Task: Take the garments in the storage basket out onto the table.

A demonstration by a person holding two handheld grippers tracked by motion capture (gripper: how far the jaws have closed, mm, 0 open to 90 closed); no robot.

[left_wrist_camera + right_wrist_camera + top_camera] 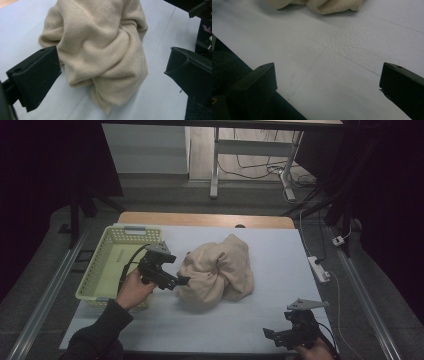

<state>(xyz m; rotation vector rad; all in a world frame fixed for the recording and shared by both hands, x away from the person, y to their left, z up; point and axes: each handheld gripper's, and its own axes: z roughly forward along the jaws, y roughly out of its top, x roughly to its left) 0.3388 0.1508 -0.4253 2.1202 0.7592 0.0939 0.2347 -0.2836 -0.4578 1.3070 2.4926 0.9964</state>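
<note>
We have the left tongs (pixel 184 281) at the edge of the sweater (pixel 217 271), which lies crumpled in a heap near the middle of the bench (pixel 280 260), just beside the basket (pixel 107 265). In the left gripper view the jaws stand wide apart with the sweater (pixel 100 50) between and ahead of them, nothing pinched yet. The right tongs (pixel 270 335) rest well apart from the sweater, at the bench's near edge, also released; the right gripper view shows bare bench (pixel 342 62) between its jaws and a bit of sweater (pixel 329 6) far off.

We judge the risk to be a shallow bite: closing on one loose fold could lift a single layer, and the heap would unfurl and trail instead of rising whole. Dragging it toward the basket could snag the knit on the rim, or tip the light basket.
</note>
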